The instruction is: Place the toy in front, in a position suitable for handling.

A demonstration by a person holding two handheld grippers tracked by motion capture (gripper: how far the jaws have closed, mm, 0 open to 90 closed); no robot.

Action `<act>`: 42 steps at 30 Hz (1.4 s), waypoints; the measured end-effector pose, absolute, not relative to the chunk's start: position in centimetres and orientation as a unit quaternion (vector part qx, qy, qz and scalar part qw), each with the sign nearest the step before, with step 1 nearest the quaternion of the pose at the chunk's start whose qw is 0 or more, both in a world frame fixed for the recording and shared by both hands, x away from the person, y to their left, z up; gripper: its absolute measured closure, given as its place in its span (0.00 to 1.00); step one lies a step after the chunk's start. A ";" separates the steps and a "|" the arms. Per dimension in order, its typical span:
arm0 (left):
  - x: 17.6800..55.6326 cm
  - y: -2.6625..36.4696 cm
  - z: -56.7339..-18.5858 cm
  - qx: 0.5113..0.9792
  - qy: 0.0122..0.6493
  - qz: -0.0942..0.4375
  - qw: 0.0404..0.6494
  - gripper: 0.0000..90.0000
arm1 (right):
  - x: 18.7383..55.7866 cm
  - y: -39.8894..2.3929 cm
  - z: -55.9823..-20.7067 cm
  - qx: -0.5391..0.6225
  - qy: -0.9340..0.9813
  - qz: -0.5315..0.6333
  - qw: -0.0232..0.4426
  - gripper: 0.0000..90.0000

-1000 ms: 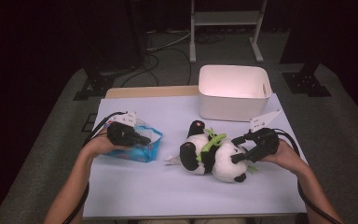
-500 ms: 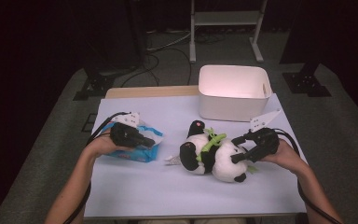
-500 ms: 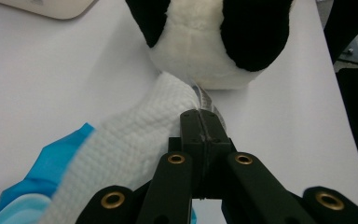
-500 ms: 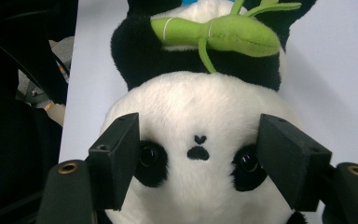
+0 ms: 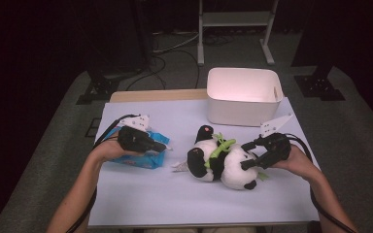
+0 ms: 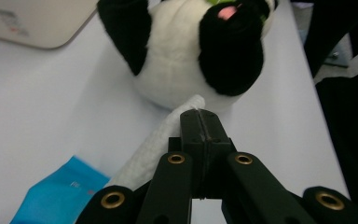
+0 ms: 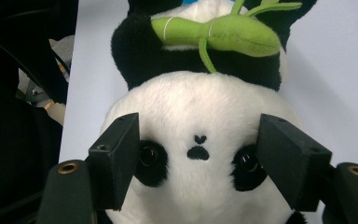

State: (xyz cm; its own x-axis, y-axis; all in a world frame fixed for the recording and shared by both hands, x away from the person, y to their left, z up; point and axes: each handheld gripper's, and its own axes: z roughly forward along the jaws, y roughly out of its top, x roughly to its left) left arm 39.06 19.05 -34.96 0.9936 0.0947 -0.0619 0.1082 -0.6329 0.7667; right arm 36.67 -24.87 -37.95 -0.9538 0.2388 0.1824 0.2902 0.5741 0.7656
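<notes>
- Left gripper [image 6: 200,122]: jaws clenched on a white wet wipe [image 6: 156,142] drawn from the blue pack [image 5: 141,158]; pull it fully free, then carry it level to the toy.
- Right gripper [image 7: 200,161]: jaws at either side of the plush panda's [image 5: 223,162] head, pads against the fur — a steadying grasp; hold it firm while wiping.
- Panda: soft pile, rounded, with a green felt bamboo sprig [image 7: 223,32]; it lies mid-table between both hands.
- White bin [image 5: 243,94]: rigid, smooth — behind the panda.
</notes>
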 end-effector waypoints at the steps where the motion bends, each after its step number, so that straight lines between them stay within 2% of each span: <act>1: 39.0 18.6 -34.7 0.901 0.046 -0.014 0.430 1.00 | 36.7 -24.9 -37.9 -0.149 -0.887 -0.436 0.029 0.33; 9: 38.7 15.9 -33.6 0.896 0.016 -0.027 0.442 1.00 | 36.6 -24.9 -37.8 -0.149 -0.889 -0.432 0.029 0.33; 18: 38.6 11.7 -32.1 0.902 -0.026 -0.034 0.429 1.00 | 36.3 -25.9 -37.4 -0.160 -0.887 -0.431 0.023 0.33; 33: 38.7 5.1 -31.6 0.911 -0.073 -0.053 0.401 1.00 | 35.4 -27.0 -35.7 -0.157 -0.888 -0.433 0.012 0.34; 42: 38.7 1.5 -32.1 0.915 -0.101 -0.064 0.385 1.00 | 35.2 -26.3 -35.1 -0.140 -0.885 -0.444 0.016 0.35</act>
